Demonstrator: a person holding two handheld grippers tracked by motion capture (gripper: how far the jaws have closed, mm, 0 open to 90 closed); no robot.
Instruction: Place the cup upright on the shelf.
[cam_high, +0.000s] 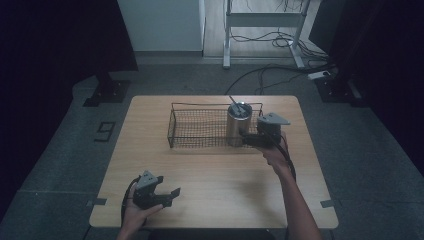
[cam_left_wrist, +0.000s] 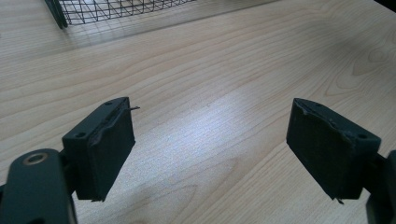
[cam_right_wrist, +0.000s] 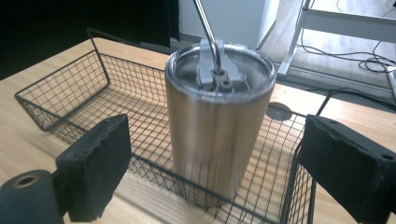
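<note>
A steel tumbler (cam_high: 239, 122) with a clear lid and a metal straw (cam_high: 233, 102) stands upright in the right end of a black wire basket (cam_high: 172, 131). My right gripper (cam_high: 246, 139) is at the basket's right front corner and points at the tumbler. In the right gripper view the tumbler (cam_right_wrist: 217, 126) rises beyond the basket's front wall (cam_right_wrist: 154, 165), centred between the jaws, and the gripper (cam_right_wrist: 217, 154) is open with both pads clear of it. My left gripper (cam_high: 168, 187) rests near the table's front left, open (cam_left_wrist: 210, 149) over bare wood.
The wooden table (cam_high: 225, 185) stands on a grey floor. The basket's left part (cam_high: 200, 127) holds nothing. Beyond the table are a white desk frame (cam_high: 262, 20), cables (cam_high: 270, 75) and black stand bases (cam_high: 106, 92). Basket mesh (cam_left_wrist: 116, 9) shows ahead of the left gripper.
</note>
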